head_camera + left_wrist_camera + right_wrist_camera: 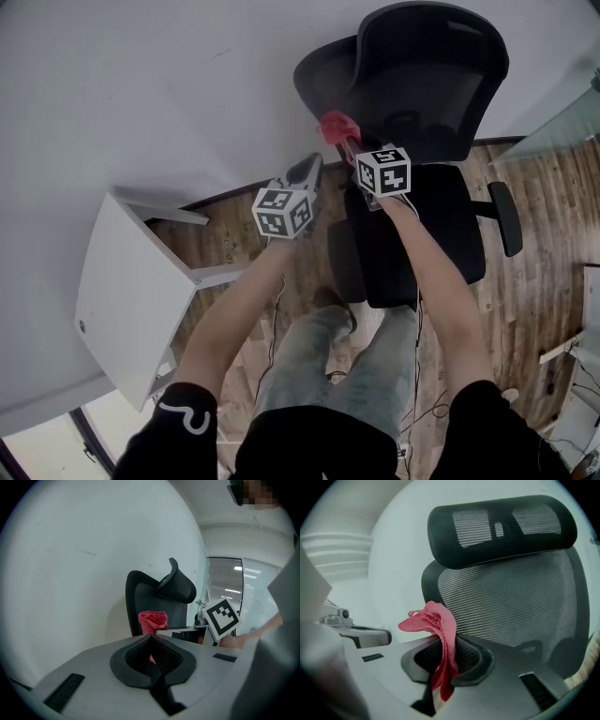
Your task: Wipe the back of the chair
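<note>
The right gripper [446, 644] has its fingers pinched shut on a pink cloth [433, 618]. The cloth is soft, light and limp, gripped mid-fold so a bunched end pokes past the tips. The left gripper [151, 638] has its fingers together on nothing. The chair [422, 84] stands at 1 o'clock in the head view, seat toward the person. Its mesh back [511, 597] is upright, long axis vertical. The mesh will likely give and the chair may swivel, so light strokes suit.
</note>
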The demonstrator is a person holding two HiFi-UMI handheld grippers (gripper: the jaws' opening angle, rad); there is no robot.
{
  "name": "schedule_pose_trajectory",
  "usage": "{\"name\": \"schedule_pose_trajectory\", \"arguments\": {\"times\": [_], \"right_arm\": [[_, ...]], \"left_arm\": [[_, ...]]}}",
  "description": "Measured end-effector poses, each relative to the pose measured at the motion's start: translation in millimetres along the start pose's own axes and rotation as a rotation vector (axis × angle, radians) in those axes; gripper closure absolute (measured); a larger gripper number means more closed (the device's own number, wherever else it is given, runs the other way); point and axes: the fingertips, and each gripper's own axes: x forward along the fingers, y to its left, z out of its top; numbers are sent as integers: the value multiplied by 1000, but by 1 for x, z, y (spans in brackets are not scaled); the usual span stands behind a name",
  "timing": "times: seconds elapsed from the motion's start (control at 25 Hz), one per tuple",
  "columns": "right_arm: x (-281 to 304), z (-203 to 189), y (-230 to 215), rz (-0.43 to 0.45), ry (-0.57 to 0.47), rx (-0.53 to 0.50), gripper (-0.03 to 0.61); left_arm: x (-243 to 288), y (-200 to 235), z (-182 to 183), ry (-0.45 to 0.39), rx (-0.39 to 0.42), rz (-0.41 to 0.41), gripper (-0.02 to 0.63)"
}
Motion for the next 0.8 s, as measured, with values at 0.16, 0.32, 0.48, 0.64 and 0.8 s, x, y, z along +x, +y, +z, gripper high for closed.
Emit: {"name": "schedule_pose_trajectory", "arguments": {"times": [0.16,0.32,0.48,0.64,0.8], "right_arm": [[9,-9,0,25,22,3,522],[11,-9,-18,-10,23,26,522],[5,-2,-39,-30,28,20,520],[-8,4,-70,-47,29,14,518],[-25,11,-110,-70,16,43,518]], "left_arm": [[1,6,-3,-14,-13,14,589],[-3,11,2,-25,-9,46,589],[2,9,5,-31,9,62,589],[20,-7,8,-42,9,60,589],[45,-34,12,-48,26,47,589]]}}
